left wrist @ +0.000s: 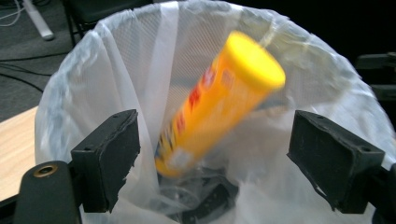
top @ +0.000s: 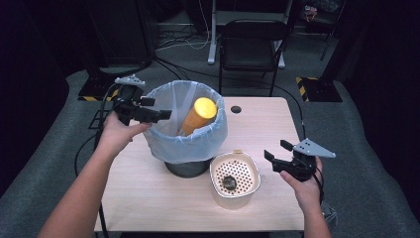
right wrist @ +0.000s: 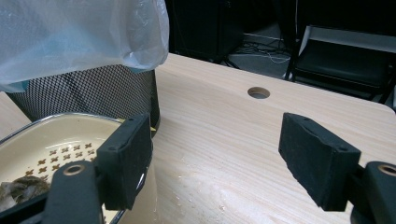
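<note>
Count: one wooden table (top: 277, 129), one mesh bin (top: 187, 167) lined with a pale bag (top: 163, 139), one yellow tube (top: 198, 115), one cream perforated tray (top: 235, 173), two grippers, one black chair (top: 250, 47) behind the table.
Left gripper (top: 159, 115): at the bin's left rim, jaws spread, holding nothing.
Right gripper (top: 277, 149): above the table just right of the tray, jaws spread, holding nothing.
Bin contents: the yellow tube stands tilted inside, capped end up; the left gripper view also shows dark items under it, too unclear to name.
Tray contents: one small dark lump (top: 229, 182), touching the tray floor.
Right gripper view adds: the bin's black mesh wall below the bag and a round hole (right wrist: 258, 92) in the tabletop.
</note>
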`<state>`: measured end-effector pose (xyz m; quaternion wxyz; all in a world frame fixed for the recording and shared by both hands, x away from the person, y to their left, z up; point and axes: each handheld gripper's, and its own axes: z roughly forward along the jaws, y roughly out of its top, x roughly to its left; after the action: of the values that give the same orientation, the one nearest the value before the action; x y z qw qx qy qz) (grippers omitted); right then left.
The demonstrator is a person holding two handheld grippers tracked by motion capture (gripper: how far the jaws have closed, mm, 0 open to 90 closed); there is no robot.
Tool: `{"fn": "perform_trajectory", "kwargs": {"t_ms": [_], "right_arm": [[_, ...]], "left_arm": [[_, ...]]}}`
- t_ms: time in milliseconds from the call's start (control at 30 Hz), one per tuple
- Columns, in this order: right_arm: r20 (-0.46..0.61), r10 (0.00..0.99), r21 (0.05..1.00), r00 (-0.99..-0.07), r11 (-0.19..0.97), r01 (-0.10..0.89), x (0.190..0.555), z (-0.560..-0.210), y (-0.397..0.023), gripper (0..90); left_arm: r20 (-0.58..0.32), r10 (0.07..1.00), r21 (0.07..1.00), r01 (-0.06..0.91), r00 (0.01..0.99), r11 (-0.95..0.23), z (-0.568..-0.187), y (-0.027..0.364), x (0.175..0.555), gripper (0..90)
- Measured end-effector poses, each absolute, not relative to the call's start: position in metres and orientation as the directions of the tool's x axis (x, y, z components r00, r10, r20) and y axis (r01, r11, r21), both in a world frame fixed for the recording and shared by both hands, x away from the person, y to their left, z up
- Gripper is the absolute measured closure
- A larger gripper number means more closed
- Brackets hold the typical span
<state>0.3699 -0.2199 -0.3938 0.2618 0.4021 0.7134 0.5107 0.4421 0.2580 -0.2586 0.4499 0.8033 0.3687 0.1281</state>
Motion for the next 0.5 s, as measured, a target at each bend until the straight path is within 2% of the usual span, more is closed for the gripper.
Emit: {"fn": "perform_trajectory", "kwargs": {"t_ms": [500], "right_arm": [[0.031, 0.840, 0.934, -0.541, 0.168, 0.315, 0.371, -0.398, -0.218, 25.7]], "left_arm": [[-0.125, 0.734, 0.855, 0.447, 0.668, -0.261, -0.277, 0.320, 0.388, 18.7]]}}
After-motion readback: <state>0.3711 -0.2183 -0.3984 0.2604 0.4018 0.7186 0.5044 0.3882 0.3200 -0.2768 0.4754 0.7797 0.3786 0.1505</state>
